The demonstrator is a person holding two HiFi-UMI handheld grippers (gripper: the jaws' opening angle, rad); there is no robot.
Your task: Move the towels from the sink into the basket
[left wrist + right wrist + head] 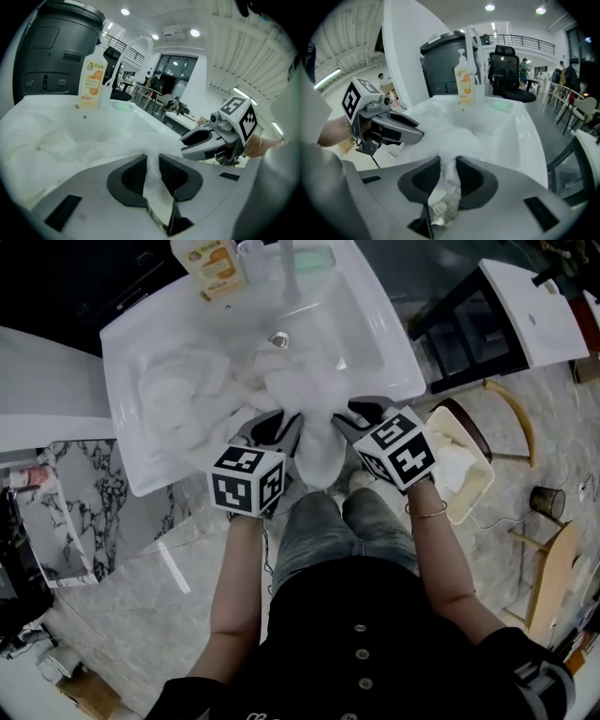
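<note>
A white towel [315, 423] is bunched over the front rim of the white sink [398, 352] and hangs down past it. My left gripper [279, 420] is shut on its left side; in the left gripper view the cloth [153, 185] is pinched between the pads of the left gripper [152, 165]. My right gripper [362, 414] is shut on the towel's right side, where the right gripper [448, 171] has terry cloth [450, 140] squeezed in its jaws. More white towels [183, 399] lie in the sink's left half. The cream basket [476, 486] stands on the floor at the right.
A faucet [291, 273], an orange-labelled bottle [214, 266] and a green soap [319, 259] sit at the sink's back rim. Something white lies in the basket. A dark bin [445, 65] stands behind the sink. A black-framed stand [487, 324] is at the right.
</note>
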